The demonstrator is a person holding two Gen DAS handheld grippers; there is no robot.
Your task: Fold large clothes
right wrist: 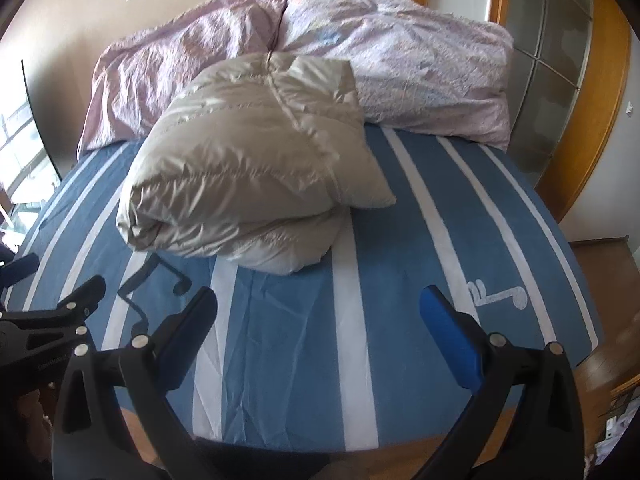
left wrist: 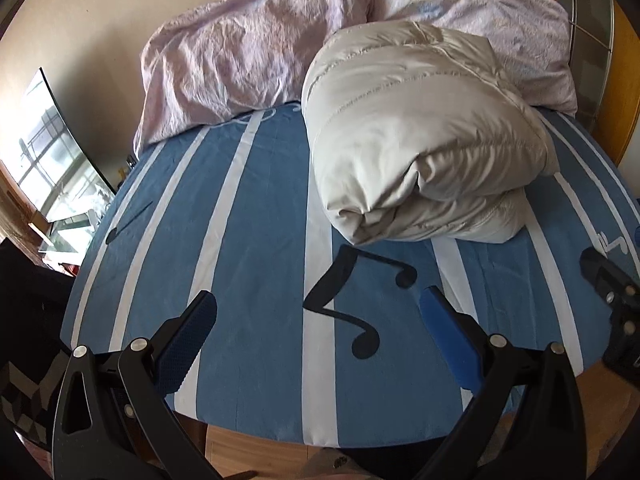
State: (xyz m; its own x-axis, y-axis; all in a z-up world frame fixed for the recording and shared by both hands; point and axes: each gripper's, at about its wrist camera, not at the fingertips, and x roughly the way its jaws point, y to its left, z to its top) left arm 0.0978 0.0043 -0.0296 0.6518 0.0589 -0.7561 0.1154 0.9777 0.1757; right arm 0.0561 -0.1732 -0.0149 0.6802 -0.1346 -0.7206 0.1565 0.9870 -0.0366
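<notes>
Puffer jacket (left wrist: 420, 136) is folded into a thick bundle on the bed (left wrist: 260, 264), mid-mattress, far edge touching the bedding at the head end. Shell is glossy beige-grey, quilted in horizontal channels with visible stitch lines. The near end is a rolled, rounded fold with soft creases; a paler layer sticks out underneath at the bottom. Right wrist view shows the same bundle (right wrist: 248, 176) with a flat flap on top and one corner tapering to a point on the right.

Bed sheet is smooth blue cotton with white lengthwise stripes, printed black music notes (left wrist: 348, 304) near the foot and a white note (right wrist: 500, 296) on the right side. Light wrinkling is visible close to the right tongs.

Crumpled pink-lilac duvet (left wrist: 256, 52) is piled across the head of the bed, matte and heavily creased.

Left tongs (left wrist: 320, 328): spread wide, gripping nothing, hovering over the foot of the bed, well short of the jacket. Textured dark pad on one finger, blue pad on the other.

Right tongs (right wrist: 320, 328): also spread wide, nothing between them, same height and distance from the bundle.

Wood floor (left wrist: 256, 452) shows below the mattress edge.
</notes>
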